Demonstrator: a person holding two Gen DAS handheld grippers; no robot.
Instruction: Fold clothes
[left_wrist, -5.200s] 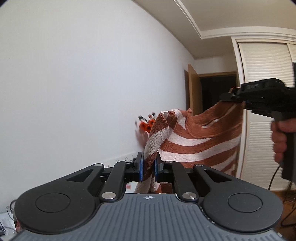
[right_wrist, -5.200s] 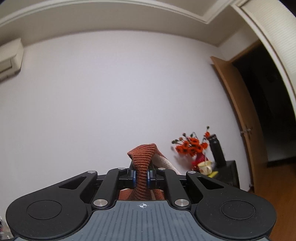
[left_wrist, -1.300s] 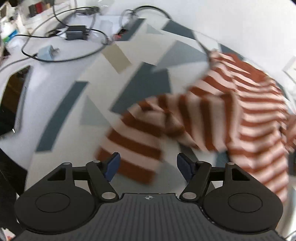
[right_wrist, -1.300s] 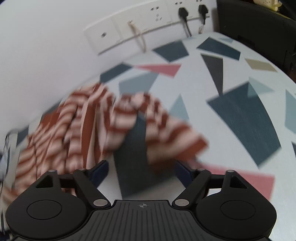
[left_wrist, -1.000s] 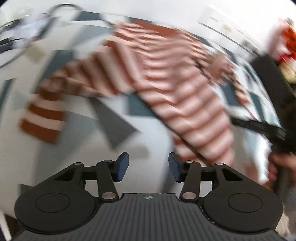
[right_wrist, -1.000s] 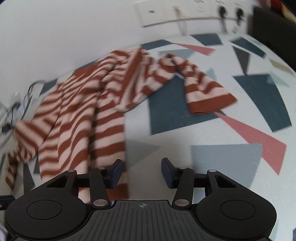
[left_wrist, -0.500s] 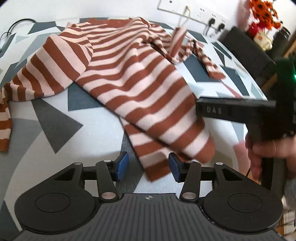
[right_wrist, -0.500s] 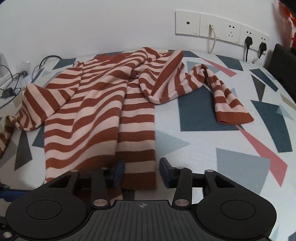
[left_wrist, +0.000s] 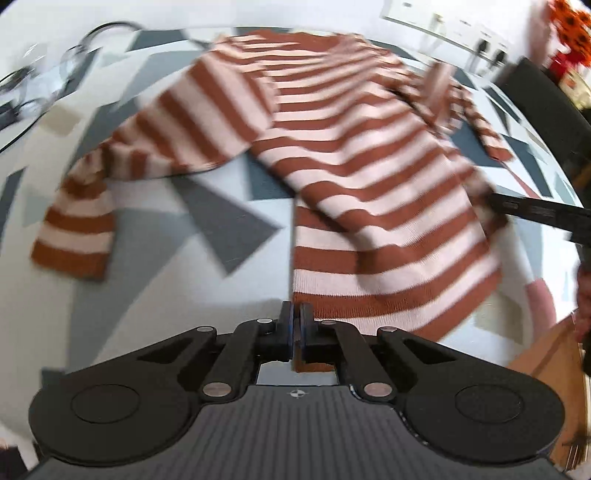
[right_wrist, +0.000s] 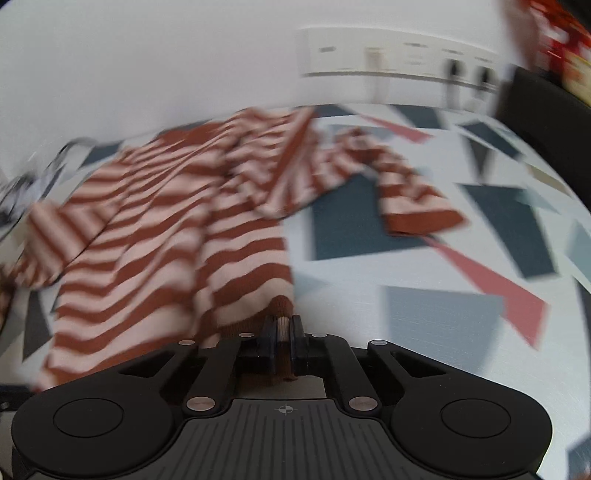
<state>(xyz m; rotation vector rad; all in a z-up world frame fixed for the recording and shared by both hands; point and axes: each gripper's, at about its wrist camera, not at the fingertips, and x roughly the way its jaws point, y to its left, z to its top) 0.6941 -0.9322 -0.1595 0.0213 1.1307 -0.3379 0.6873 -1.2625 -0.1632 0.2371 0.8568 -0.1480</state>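
Observation:
A rust-and-pink striped sweater (left_wrist: 362, 162) lies spread on a table with a geometric-patterned cloth (left_wrist: 155, 258); it also shows in the right wrist view (right_wrist: 166, 229). My left gripper (left_wrist: 296, 325) is shut on the sweater's bottom hem at its left corner. My right gripper (right_wrist: 283, 332) is shut on the hem at the other corner. One sleeve (left_wrist: 81, 218) trails to the left, the other sleeve (right_wrist: 410, 199) lies to the right. The right gripper's body (left_wrist: 543, 212) shows in the left wrist view. Both views are motion-blurred.
Wall sockets with plugs (right_wrist: 399, 59) sit on the white wall behind the table. Cables (left_wrist: 44, 81) lie at the far left of the table. A dark cabinet (left_wrist: 546, 99) with orange flowers (left_wrist: 569, 22) stands at the right.
Both grippers, open half a second ago at the hem, have closed on the sweater's bottom hem. Earlier the sweater was held up in the air, then laid on the table.

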